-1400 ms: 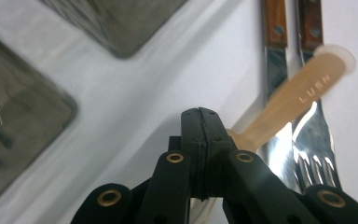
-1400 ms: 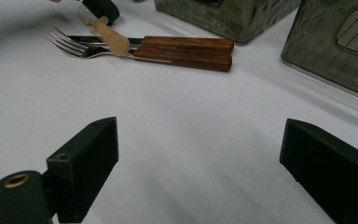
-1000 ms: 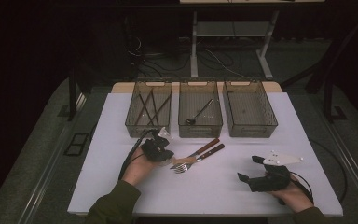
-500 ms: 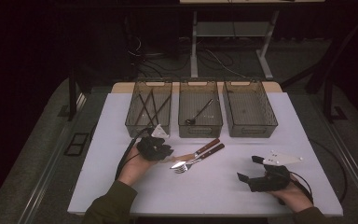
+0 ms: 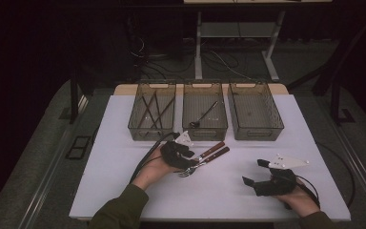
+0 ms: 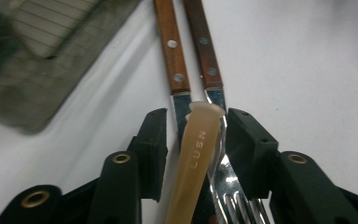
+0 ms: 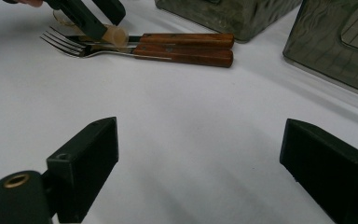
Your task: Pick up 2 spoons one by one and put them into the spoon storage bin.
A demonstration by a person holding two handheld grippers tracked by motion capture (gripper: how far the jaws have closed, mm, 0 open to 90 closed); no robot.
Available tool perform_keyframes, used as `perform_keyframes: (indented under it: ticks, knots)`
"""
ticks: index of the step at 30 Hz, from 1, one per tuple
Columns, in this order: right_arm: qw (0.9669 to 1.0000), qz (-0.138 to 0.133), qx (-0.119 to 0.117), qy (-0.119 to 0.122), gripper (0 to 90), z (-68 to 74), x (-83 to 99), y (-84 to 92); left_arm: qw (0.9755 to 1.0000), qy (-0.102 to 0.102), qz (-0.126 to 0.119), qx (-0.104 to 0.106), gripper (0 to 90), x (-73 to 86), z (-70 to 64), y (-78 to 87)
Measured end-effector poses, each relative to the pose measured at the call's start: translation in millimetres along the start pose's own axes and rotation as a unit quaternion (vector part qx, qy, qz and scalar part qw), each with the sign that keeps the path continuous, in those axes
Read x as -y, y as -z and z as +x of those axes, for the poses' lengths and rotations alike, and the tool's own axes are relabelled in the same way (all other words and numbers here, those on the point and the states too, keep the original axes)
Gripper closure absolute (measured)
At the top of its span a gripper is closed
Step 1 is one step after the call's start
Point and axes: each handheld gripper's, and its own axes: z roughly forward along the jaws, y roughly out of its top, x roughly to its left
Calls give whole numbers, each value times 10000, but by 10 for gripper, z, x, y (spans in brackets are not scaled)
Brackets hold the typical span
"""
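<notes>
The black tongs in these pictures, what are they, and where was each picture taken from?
A person holds hand-held tongs, each carrying a camera. The high view looks down on the white table with three bins. The left gripper view looks along the left tongs: their jaws have just been opening, with a beige handle, a fork and another wooden-handled utensil lying between them, not pinched. The right gripper view looks along the right tongs, open and holding nothing.

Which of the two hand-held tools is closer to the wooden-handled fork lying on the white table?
The left tool: its jaws straddle the wooden-handled fork and the pieces lying with it. The right tool rests farther off, toward the table's right.
</notes>
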Motion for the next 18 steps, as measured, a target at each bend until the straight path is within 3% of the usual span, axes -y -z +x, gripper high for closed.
perform_keyframes:
  ticks: [1,2,3,7,10,14,15,18]
  knots:
    - [10000,-5,-1,-8,111,-1,0,2,10000,-69,59,2,620,5,13,-7]
    - [10000,-7,2,-11,111,-2,0,1,10000,24,-6,14,637,14,8,-29]
    - [10000,-5,2,-8,111,-2,0,1,9999,-119,109,52,653,19,34,-19]
    - [10000,9,-7,11,111,8,-3,3,9998,-166,39,87,685,37,55,-20]
    - [10000,4,-5,13,111,5,-2,3,9999,-89,-17,142,722,58,64,-12]
    - [10000,6,-2,14,111,6,-3,4,9998,-137,-15,160,732,64,73,-2]
    - [10000,6,-2,16,111,10,-3,4,9995,-276,19,145,733,58,94,9]
    - [10000,6,-3,27,111,11,-3,1,9999,-129,-26,108,736,63,81,27]
